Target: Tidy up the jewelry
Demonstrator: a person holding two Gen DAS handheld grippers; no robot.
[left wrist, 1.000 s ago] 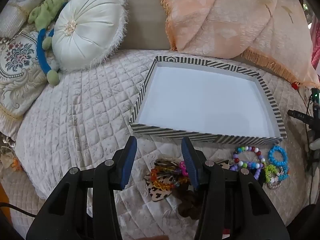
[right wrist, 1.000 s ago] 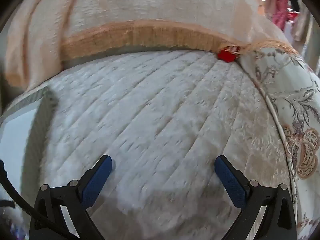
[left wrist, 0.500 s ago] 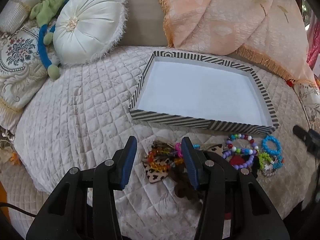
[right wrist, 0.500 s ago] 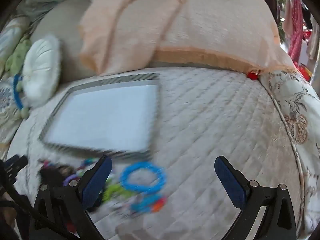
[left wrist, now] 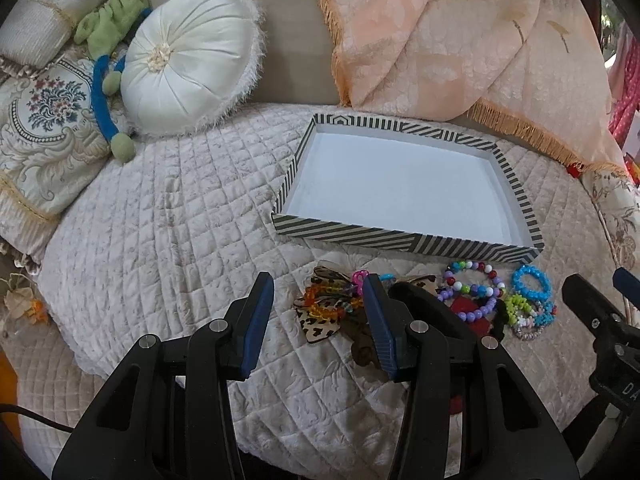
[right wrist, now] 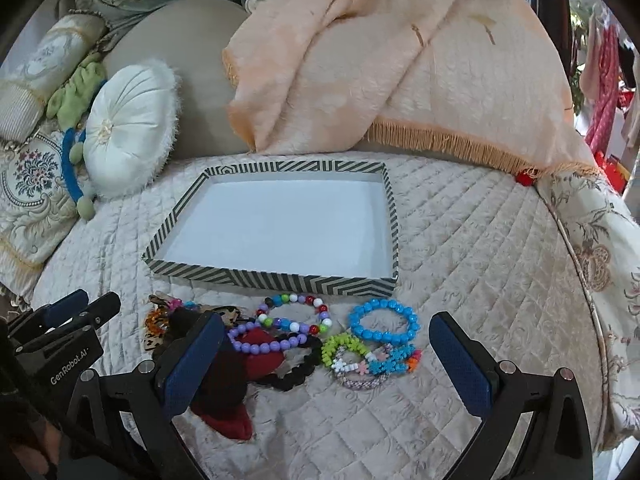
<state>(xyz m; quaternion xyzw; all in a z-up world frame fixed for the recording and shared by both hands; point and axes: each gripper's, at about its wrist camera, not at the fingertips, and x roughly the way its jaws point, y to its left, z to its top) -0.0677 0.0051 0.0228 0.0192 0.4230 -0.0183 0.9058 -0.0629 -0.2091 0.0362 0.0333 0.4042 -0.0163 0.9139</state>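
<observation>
A striped tray (left wrist: pixel 400 240) (right wrist: pixel 276 278) with a bare white floor lies on the quilted bed. In front of it lies a pile of jewelry: a blue bead bracelet (right wrist: pixel 384 322) (left wrist: pixel 532 282), a multicolour bead bracelet (right wrist: pixel 296 316) (left wrist: pixel 472 280), a purple bead bracelet (right wrist: pixel 260 344), a green one (right wrist: pixel 344 350), an amber bead piece (left wrist: pixel 324 308) and leopard-print pieces (left wrist: pixel 320 326). My left gripper (left wrist: pixel 318 324) is open and empty, hovering over the pile's left end. My right gripper (right wrist: pixel 324 364) is wide open and empty, above the bracelets.
A round white cushion (left wrist: pixel 188 68), a green plush toy (left wrist: pixel 112 28) and embroidered pillows (left wrist: pixel 40 140) lie at the back left. A peach fringed blanket (left wrist: pixel 460 40) is draped behind the tray. A dark red cloth (right wrist: pixel 236 392) lies under the jewelry.
The right gripper has swung left from the bare quilt until the tray and jewelry came into view. The left gripper has pulled back a little; the tray looks farther off.
</observation>
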